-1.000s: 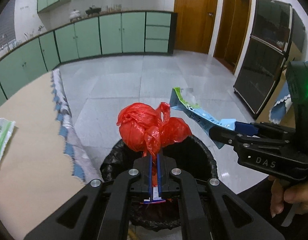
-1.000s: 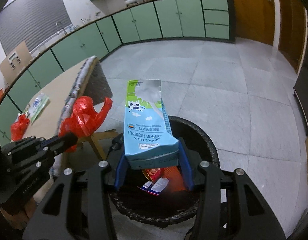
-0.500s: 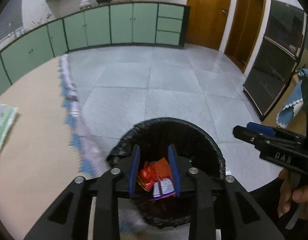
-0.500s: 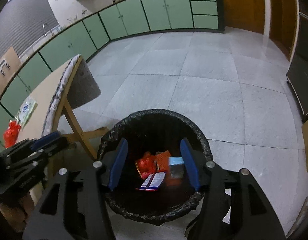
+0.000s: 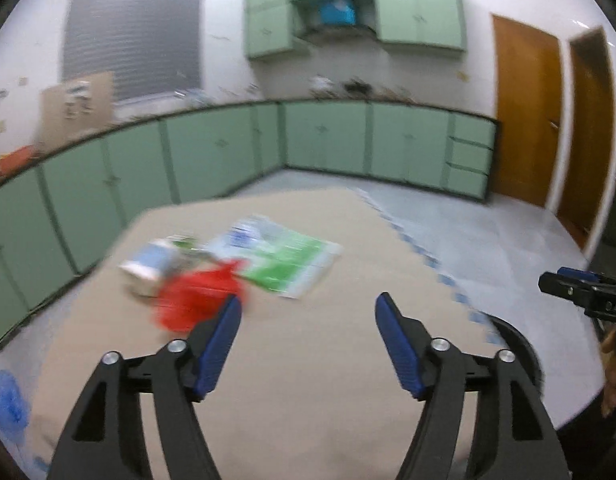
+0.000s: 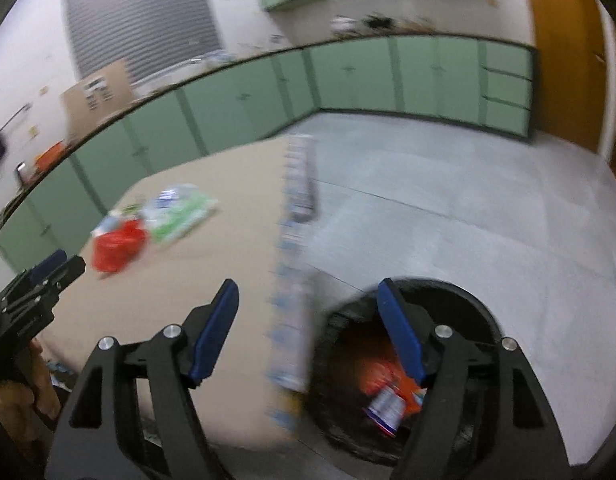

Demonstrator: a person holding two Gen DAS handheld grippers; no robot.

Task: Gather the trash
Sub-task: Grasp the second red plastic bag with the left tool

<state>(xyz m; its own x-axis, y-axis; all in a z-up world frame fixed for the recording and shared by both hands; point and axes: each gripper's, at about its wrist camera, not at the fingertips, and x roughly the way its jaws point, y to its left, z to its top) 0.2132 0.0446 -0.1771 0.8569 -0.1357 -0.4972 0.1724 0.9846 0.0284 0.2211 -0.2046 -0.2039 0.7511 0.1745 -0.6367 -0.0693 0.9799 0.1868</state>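
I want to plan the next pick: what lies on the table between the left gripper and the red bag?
Nothing: in the left wrist view only bare tabletop separates the open left gripper from the red bag.

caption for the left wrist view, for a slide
Left gripper, jaws just opened and empty, faces the table, where a red plastic bag, a carton and a green-and-white wrapper remain.

The beige, cloth-covered tabletop with a blue-and-white patterned edge carried three things close together toward its far left side: a crumpled red plastic bag, a blurred light-blue and white carton just behind it, and a flat green-and-white plastic packet beside them. On the grey tiled floor beside the tabletop stood a round bin lined with black plastic.
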